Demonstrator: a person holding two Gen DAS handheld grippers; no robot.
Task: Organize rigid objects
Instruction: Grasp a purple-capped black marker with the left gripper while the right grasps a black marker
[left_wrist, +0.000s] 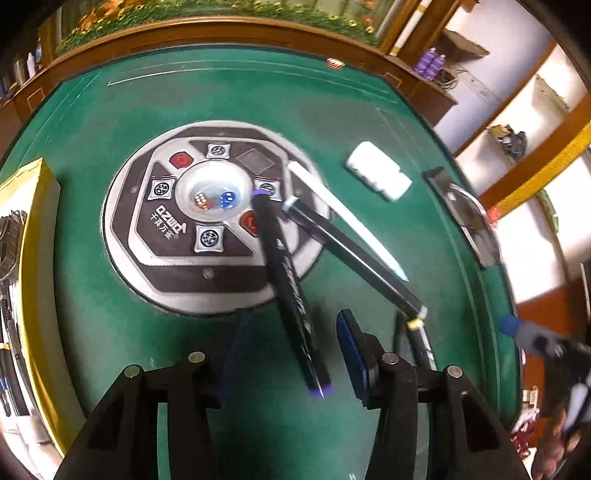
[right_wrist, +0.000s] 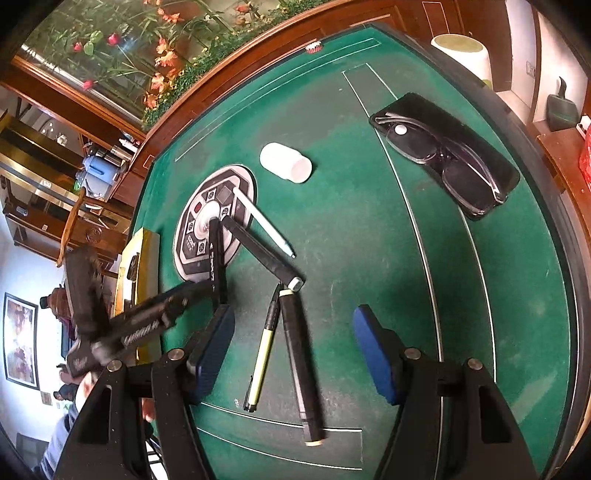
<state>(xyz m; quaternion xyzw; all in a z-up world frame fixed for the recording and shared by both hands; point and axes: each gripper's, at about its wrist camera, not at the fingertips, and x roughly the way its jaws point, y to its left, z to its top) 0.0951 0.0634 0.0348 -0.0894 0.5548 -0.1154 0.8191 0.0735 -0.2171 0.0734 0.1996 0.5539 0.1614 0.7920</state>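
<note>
Black marker (left_wrist: 291, 291) between left gripper (left_wrist: 288, 354) jaws

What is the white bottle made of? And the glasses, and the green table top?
White bottle: likely plastic, smooth and matte.
Glasses: probably glossy plastic frames, see-through at the edges, dark lenses.
Table top: looks like green felt, fuzzy and dull, with worn patches.

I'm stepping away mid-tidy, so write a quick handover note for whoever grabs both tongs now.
Left tongs: open, straddling the black purple-tipped marker, not gripping it.
Right tongs: open, empty, above the yellow-green pen and a long black pen.
Another black pen and a white pen lie by the round dice console.
Nothing looks sorted yet; all pens remain loose on the green felt table.
</note>
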